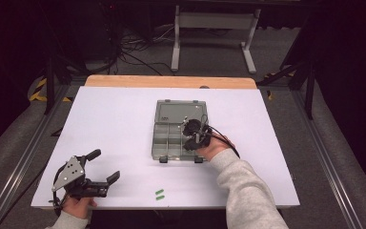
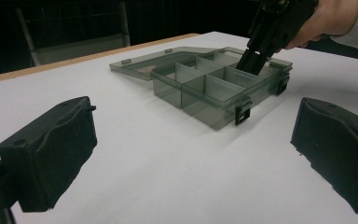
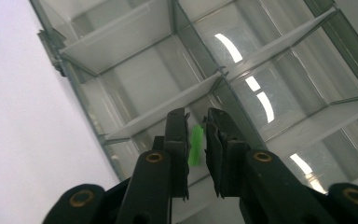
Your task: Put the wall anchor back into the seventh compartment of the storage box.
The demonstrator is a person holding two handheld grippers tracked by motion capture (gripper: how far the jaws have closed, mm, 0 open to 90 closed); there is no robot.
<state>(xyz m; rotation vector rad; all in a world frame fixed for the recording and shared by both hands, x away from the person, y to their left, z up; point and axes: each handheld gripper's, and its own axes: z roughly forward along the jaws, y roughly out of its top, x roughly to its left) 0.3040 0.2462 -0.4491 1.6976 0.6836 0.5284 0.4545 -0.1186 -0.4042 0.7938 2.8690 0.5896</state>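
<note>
Right gripper (image 1: 194, 135) is reaching down into the clear compartment box (image 1: 167, 143), at a compartment on the box's right side near its front edge. A small green piece (image 3: 196, 144) is sitting in the narrow gap between its jaws; jaws are slightly parted, probably not pinching it, though the angle is tight. Left gripper (image 1: 104, 165) is resting well left of the box, near the table's front edge, jaws spread wide with nothing in them. Two more green pieces (image 1: 159, 193) are lying on the white table (image 1: 109, 119) in front of the box.
</note>
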